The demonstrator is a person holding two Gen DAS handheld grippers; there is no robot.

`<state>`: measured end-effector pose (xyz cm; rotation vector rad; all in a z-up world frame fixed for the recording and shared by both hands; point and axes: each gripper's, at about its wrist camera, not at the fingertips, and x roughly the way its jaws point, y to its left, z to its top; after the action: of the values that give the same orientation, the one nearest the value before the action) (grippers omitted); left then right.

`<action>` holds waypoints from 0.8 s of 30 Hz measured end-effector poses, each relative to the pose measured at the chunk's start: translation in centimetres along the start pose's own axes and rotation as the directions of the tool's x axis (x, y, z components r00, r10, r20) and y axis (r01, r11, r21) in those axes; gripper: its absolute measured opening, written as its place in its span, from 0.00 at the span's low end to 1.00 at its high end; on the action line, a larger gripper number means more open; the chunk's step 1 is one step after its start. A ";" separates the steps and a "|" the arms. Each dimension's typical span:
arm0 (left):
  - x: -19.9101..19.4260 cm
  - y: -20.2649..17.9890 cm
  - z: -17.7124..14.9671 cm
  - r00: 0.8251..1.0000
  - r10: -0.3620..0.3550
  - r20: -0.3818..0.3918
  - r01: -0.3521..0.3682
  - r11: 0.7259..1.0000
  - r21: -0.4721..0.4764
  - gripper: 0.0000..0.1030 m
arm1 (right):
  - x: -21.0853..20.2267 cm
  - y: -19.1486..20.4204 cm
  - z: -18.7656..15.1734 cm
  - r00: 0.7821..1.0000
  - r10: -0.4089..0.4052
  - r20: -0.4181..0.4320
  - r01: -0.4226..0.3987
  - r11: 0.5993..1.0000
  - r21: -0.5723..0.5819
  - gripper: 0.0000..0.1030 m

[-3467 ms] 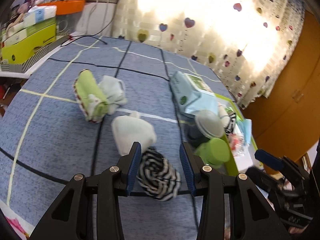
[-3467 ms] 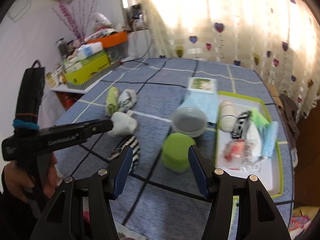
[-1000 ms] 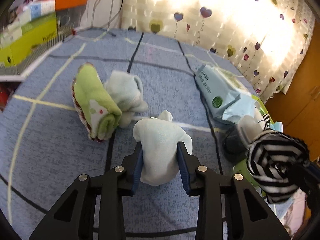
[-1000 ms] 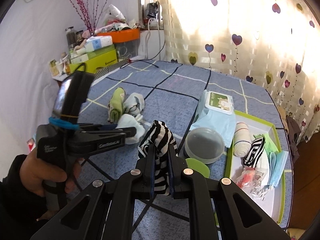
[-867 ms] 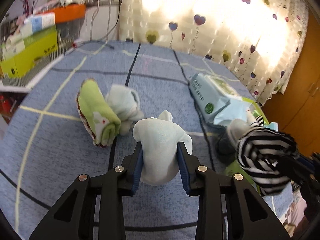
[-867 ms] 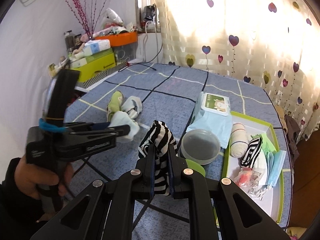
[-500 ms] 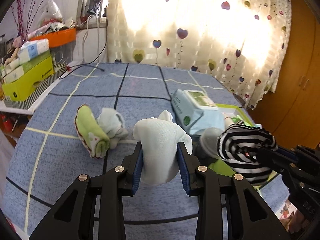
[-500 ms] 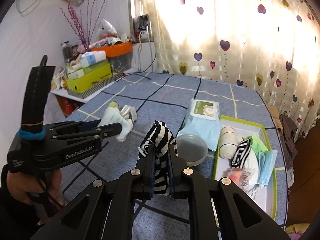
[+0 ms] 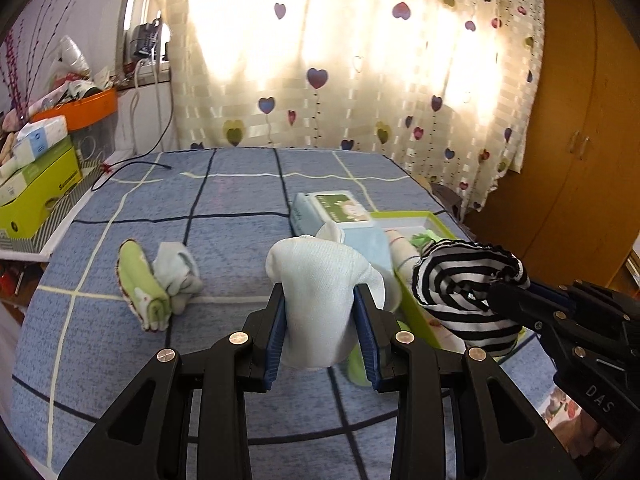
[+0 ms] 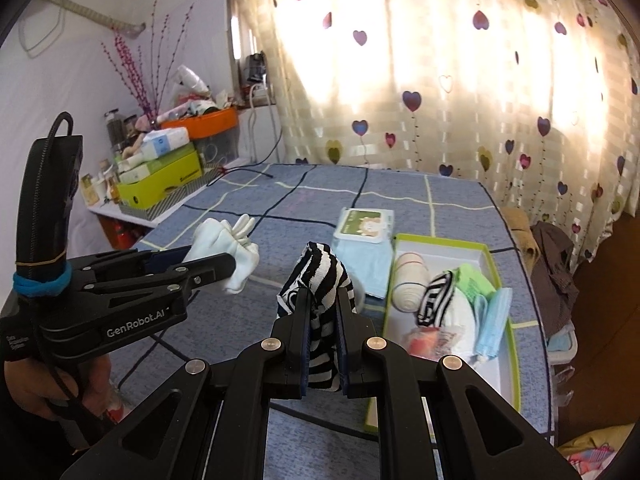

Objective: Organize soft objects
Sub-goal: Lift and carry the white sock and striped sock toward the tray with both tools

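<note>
My left gripper (image 9: pixel 320 312) is shut on a pale white-blue sock bundle (image 9: pixel 320 280) and holds it up above the blue checked bed cover (image 9: pixel 224 240). It also shows in the right wrist view (image 10: pixel 228 252). My right gripper (image 10: pixel 323 308) is shut on a black-and-white striped sock bundle (image 10: pixel 320 276), also lifted; it shows at the right of the left wrist view (image 9: pixel 468 288). A green-rimmed tray (image 10: pixel 448 244) at the right holds a rolled bandage, a striped sock, green cloth and face masks.
A green rolled cloth (image 9: pixel 142 292) and a pale sock (image 9: pixel 176 276) lie together on the left of the cover. A wet-wipe pack (image 10: pixel 364 228) lies beside the tray. Boxes and clutter fill a shelf (image 10: pixel 160 184) at the far left. A heart-patterned curtain hangs behind.
Both grippers have risen higher above the cover with their sock bundles still held. The view now takes in more of the curtain and the tray.
</note>
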<state>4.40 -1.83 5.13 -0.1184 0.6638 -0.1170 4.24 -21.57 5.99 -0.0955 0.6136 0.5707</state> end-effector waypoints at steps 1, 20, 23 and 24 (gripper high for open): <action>0.0 -0.3 0.0 1.000 -0.005 0.000 0.005 1.000 0.004 0.33 | -0.2 -0.3 -0.1 1.000 -0.005 0.001 0.005 1.000 0.005 0.10; 2.4 -5.2 0.7 0.995 -0.086 -0.053 0.089 0.994 0.060 0.33 | -1.3 -5.0 -1.6 0.998 -0.069 -0.006 0.070 0.993 0.091 0.10; 2.8 -5.9 0.8 0.993 -0.099 -0.061 0.103 0.992 0.067 0.33 | -1.4 -6.0 -1.9 0.996 -0.085 -0.011 0.086 0.990 0.109 0.10; 3.0 -6.1 0.8 0.992 -0.106 -0.065 0.110 0.992 0.069 0.33 | -1.4 -6.4 -2.0 0.996 -0.091 -0.012 0.092 0.989 0.115 0.10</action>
<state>6.86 -8.25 4.85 -0.0813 0.7137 -0.2495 5.69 -28.17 4.66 -0.0165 0.6442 0.4449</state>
